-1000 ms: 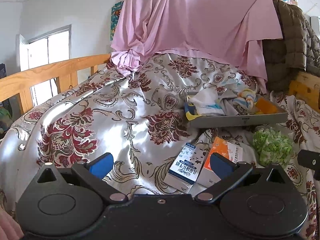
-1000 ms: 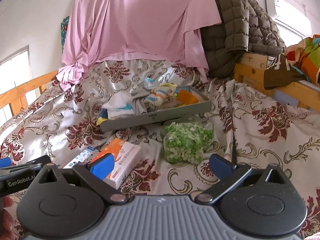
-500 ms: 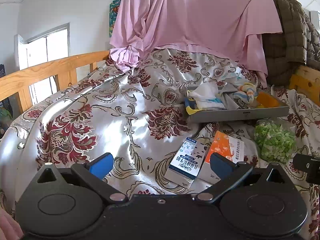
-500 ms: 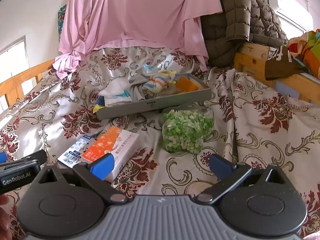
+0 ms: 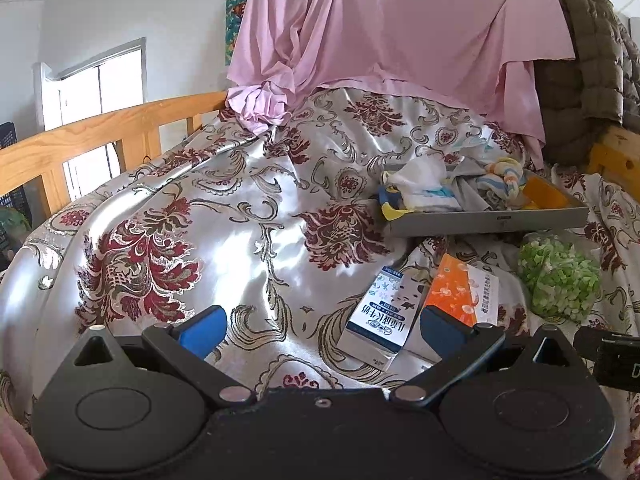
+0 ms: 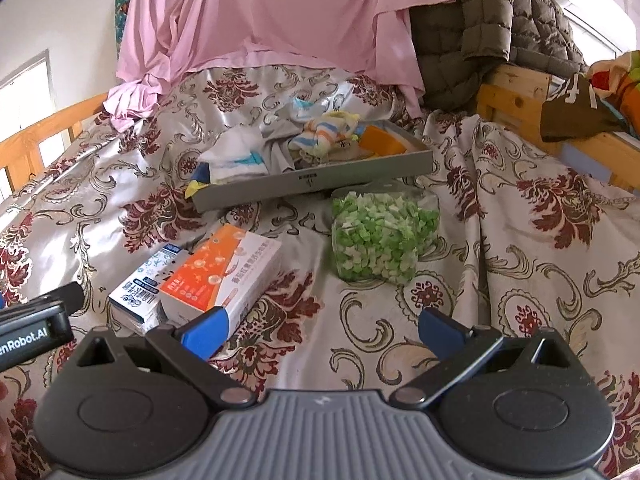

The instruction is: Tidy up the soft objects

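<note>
A shallow grey tray (image 6: 320,178) (image 5: 492,222) lies on the patterned bedspread, holding a white cloth (image 6: 236,160), a striped sock bundle (image 6: 326,134) and an orange piece (image 6: 378,142). In front of it sits a clear bag of green and white bits (image 6: 380,234) (image 5: 560,276). An orange and white box (image 6: 224,270) (image 5: 460,292) and a blue and white milk carton (image 6: 146,288) (image 5: 380,316) lie side by side. My left gripper (image 5: 320,330) is open above the bedspread, left of the carton. My right gripper (image 6: 322,332) is open, empty, in front of the bag.
A pink sheet (image 5: 400,32) hangs at the back. A dark quilted jacket (image 6: 500,20) drapes over a wooden frame (image 6: 516,92) at the right. A wooden bed rail (image 5: 100,136) runs along the left. Colourful cloth (image 6: 616,80) lies at the far right.
Both grippers have pulled back and tilted a little, so the boxes, bag and tray sit higher and farther in view. Both stay open and empty.
</note>
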Tool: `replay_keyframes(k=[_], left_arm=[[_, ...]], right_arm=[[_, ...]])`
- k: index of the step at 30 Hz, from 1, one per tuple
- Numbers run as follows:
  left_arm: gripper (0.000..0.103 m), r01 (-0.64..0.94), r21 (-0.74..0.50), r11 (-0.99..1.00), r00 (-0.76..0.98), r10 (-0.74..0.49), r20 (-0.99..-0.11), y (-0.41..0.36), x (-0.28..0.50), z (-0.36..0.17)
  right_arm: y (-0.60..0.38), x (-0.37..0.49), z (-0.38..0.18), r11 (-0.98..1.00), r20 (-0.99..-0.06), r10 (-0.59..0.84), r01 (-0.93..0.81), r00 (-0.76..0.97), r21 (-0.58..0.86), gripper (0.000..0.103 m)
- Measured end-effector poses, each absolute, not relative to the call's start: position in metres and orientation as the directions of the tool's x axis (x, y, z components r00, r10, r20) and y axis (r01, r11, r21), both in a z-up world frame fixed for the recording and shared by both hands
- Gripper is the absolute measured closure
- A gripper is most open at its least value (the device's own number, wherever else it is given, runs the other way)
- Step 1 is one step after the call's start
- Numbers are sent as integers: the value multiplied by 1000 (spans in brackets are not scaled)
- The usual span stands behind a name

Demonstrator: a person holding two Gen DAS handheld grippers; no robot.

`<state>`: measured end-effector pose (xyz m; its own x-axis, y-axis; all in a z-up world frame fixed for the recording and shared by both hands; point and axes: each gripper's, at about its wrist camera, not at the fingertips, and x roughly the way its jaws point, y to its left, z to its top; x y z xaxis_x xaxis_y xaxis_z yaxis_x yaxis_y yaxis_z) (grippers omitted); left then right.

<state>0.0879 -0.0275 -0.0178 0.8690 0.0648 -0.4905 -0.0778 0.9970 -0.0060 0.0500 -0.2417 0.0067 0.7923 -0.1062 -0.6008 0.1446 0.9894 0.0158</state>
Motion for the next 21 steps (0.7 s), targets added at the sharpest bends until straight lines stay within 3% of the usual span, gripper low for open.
replay_keyframes(k=[21], left_arm=[[1, -100, 7, 995, 851, 90, -517, -27, 92, -22]], right_arm=[[-245, 50, 6, 988, -611, -91, 148, 786, 44, 0]])
